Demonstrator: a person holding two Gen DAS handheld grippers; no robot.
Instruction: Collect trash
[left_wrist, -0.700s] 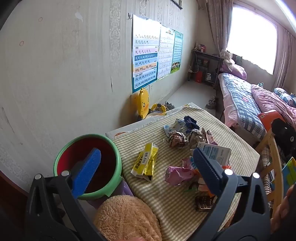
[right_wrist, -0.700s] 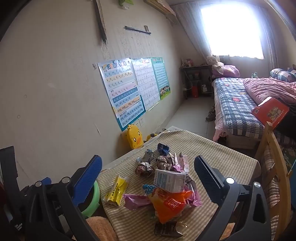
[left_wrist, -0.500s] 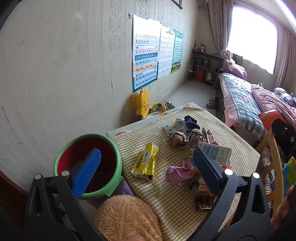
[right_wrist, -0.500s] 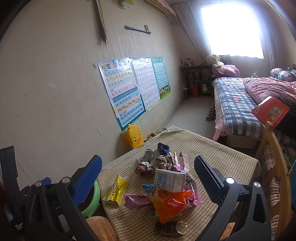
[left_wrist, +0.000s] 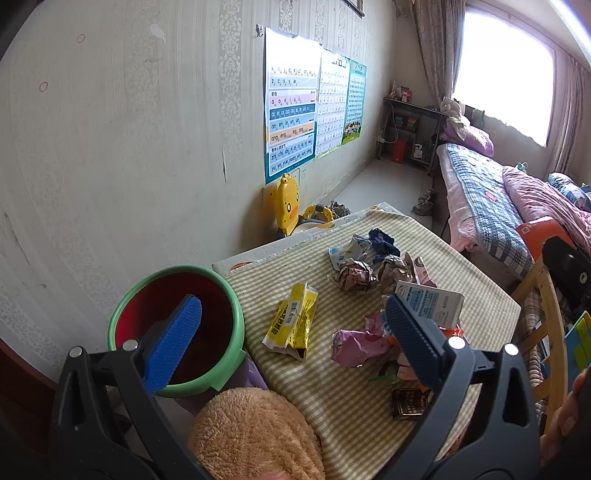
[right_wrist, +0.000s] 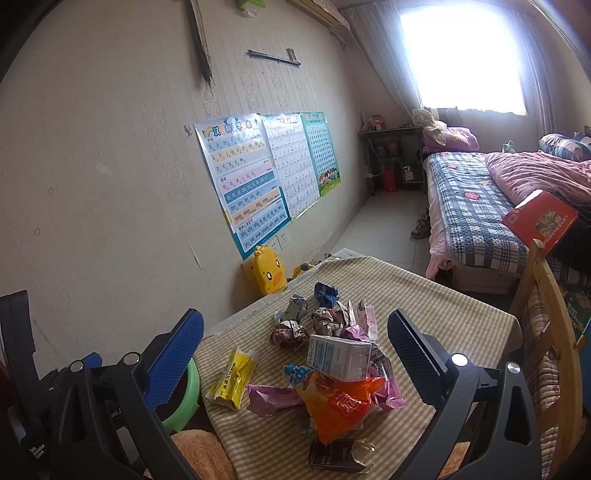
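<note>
On the checked table (left_wrist: 480, 295) nothing has shifted over the last moments, so collecting is not begun: the red bin (left_wrist: 177, 325) waits at its left edge, the trash pile (right_wrist: 332, 369) lies untouched, and both left gripper (left_wrist: 291, 332) and right gripper (right_wrist: 295, 350) hover fully spread, empty.

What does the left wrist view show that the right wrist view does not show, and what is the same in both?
Only the left wrist view shows the red inside of the green-rimmed bucket beside the table, and part of a hand at the right edge.

Only the right wrist view shows the whole orange snack bag, and the red box on the bed.

Both views show the checked tablecloth with the trash on it: the yellow wrapper, the white carton and the crumpled papers. In both, the wall posters and the yellow duck toy also appear.
</note>
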